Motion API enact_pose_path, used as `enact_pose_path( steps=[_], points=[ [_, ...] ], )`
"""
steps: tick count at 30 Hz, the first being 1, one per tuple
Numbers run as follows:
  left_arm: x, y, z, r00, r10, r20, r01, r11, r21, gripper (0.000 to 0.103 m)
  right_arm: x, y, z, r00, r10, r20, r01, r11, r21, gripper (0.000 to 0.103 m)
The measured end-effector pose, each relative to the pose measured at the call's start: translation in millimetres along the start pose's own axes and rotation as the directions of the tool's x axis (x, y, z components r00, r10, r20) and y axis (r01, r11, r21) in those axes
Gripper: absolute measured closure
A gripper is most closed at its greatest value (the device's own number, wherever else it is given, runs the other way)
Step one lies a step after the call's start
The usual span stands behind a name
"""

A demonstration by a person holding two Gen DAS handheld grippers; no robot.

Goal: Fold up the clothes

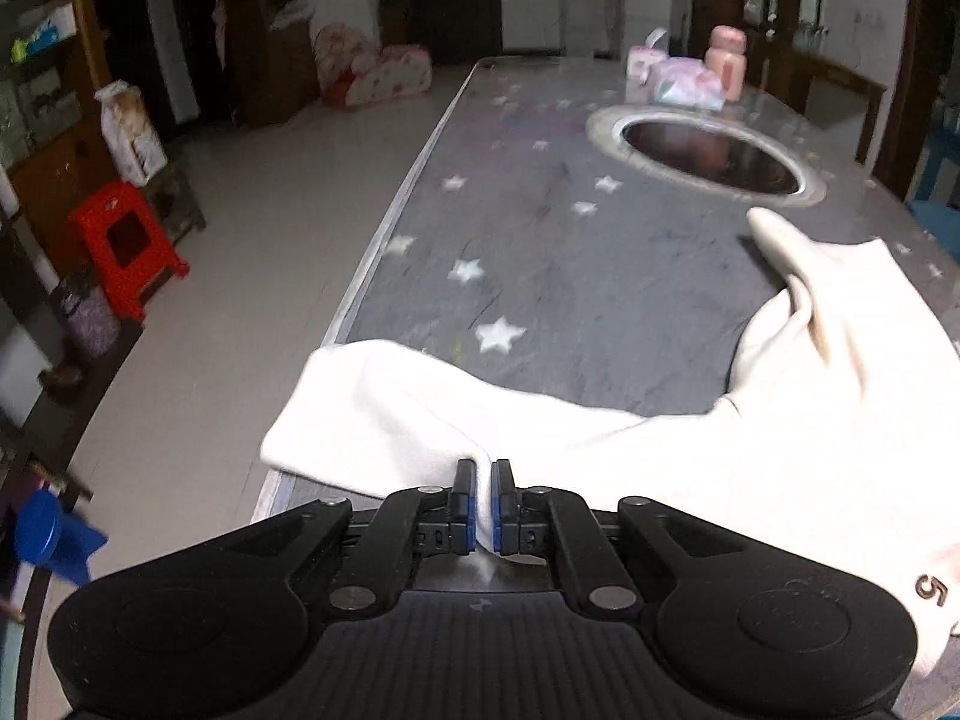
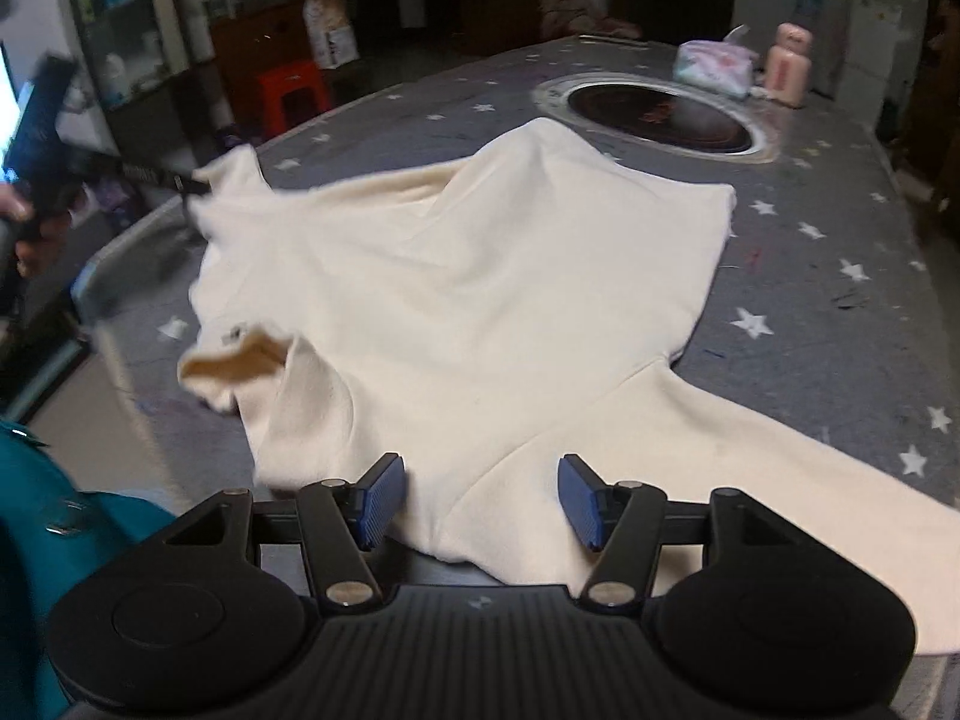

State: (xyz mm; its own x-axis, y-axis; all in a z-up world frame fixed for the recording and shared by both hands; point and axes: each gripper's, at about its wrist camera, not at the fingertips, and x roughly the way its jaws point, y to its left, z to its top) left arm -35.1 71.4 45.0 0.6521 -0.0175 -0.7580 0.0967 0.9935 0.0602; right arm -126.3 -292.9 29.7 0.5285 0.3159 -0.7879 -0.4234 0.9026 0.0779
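Observation:
A cream long-sleeved top [image 2: 468, 300] lies spread on the grey star-patterned table [image 2: 840, 312], partly bunched. In the left wrist view my left gripper [image 1: 483, 480] is shut on a fold of the cream top [image 1: 600, 450] near the table's left edge. In the right wrist view my right gripper [image 2: 480, 480] is open, its blue pads [image 2: 378, 498] on either side of the cloth at the near shoulder, not gripping. The left gripper [image 2: 180, 183] also shows there at the far left, holding the top's corner. A sleeve [image 2: 810, 480] runs to the right.
A round dark cooktop [image 2: 654, 114] is set in the table beyond the top. A tissue pack [image 2: 714, 66] and a pink bottle [image 2: 789, 63] stand at the far end. A red stool [image 1: 126, 246] stands on the floor left of the table.

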Motion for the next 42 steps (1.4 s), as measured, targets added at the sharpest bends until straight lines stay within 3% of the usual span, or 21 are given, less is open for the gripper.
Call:
enact_pose_path(
  steps=[4, 7, 10, 13, 15, 20, 22, 28, 29, 31, 34, 39, 41, 42],
  points=[
    [-3.8, -3.4, 15.3, 1.000, -0.009, 0.021, 0.009, 1.000, -0.007, 0.085, -9.4, -15.9, 19.7, 0.999, -0.023, 0.040, 0.022, 1.000, 0.014, 0.045],
    [-8.3, -16.6, 35.2, 0.996, -0.050, 0.071, 0.050, 0.999, -0.001, 0.071, -9.1, -35.1, 38.4, 0.995, -0.063, 0.072, 0.060, 0.997, 0.043, 0.045],
    [-6.7, -29.3, 50.1, 0.988, -0.114, 0.100, 0.114, 0.993, 0.005, 0.068, -1.7, -52.0, 56.9, 0.991, -0.098, 0.093, 0.092, 0.994, 0.067, 0.046],
    [7.2, -50.0, 69.1, 0.967, -0.229, 0.107, 0.230, 0.973, 0.009, 0.061, 8.5, -68.4, 74.0, 0.986, -0.128, 0.107, 0.118, 0.988, 0.099, 0.047],
    [22.4, -69.5, 81.1, 0.959, -0.266, 0.098, 0.266, 0.964, 0.011, 0.060, 17.0, -80.4, 84.8, 0.983, -0.148, 0.111, 0.133, 0.983, 0.129, 0.050],
    [68.6, -108.6, 109.8, 0.911, -0.409, 0.044, 0.411, 0.911, -0.040, 0.055, 47.1, -116.0, 105.8, 0.980, -0.172, 0.102, 0.146, 0.963, 0.225, 0.054],
    [84.9, -122.3, 118.1, 0.905, -0.424, 0.032, 0.425, 0.904, -0.049, 0.053, 60.5, -127.8, 111.4, 0.981, -0.168, 0.098, 0.138, 0.955, 0.261, 0.057],
    [115.4, -136.0, 123.1, 0.903, -0.429, 0.002, 0.427, 0.899, -0.092, 0.056, 93.9, -149.9, 125.4, 0.984, -0.154, 0.089, 0.118, 0.939, 0.322, 0.060],
    [115.9, -135.5, 121.9, 0.895, -0.447, 0.007, 0.445, 0.890, -0.094, 0.061, 98.9, -151.3, 127.0, 0.985, -0.151, 0.084, 0.116, 0.938, 0.327, 0.061],
    [116.2, -136.4, 120.1, 0.876, -0.481, 0.013, 0.480, 0.872, -0.091, 0.087, 107.1, -152.3, 128.6, 0.986, -0.151, 0.074, 0.119, 0.936, 0.330, 0.065],
    [99.6, -142.5, 116.8, 0.861, -0.503, 0.076, 0.506, 0.862, -0.025, 0.095, 109.5, -150.1, 129.4, 0.984, -0.164, 0.073, 0.133, 0.939, 0.317, 0.065],
    [57.3, -168.3, 98.8, 0.790, -0.597, 0.141, 0.576, 0.801, 0.163, 0.095, 83.4, -144.6, 129.8, 0.974, -0.191, 0.121, 0.147, 0.942, 0.301, 0.065],
    [44.6, -185.9, 82.1, 0.763, -0.639, 0.095, 0.599, 0.754, 0.269, 0.094, 66.1, -141.9, 131.4, 0.967, -0.197, 0.162, 0.142, 0.943, 0.300, 0.065],
    [42.4, -191.7, 74.0, 0.759, -0.647, 0.067, 0.604, 0.739, 0.299, 0.091, 58.5, -139.9, 132.3, 0.964, -0.195, 0.180, 0.136, 0.946, 0.295, 0.065]
  ],
)
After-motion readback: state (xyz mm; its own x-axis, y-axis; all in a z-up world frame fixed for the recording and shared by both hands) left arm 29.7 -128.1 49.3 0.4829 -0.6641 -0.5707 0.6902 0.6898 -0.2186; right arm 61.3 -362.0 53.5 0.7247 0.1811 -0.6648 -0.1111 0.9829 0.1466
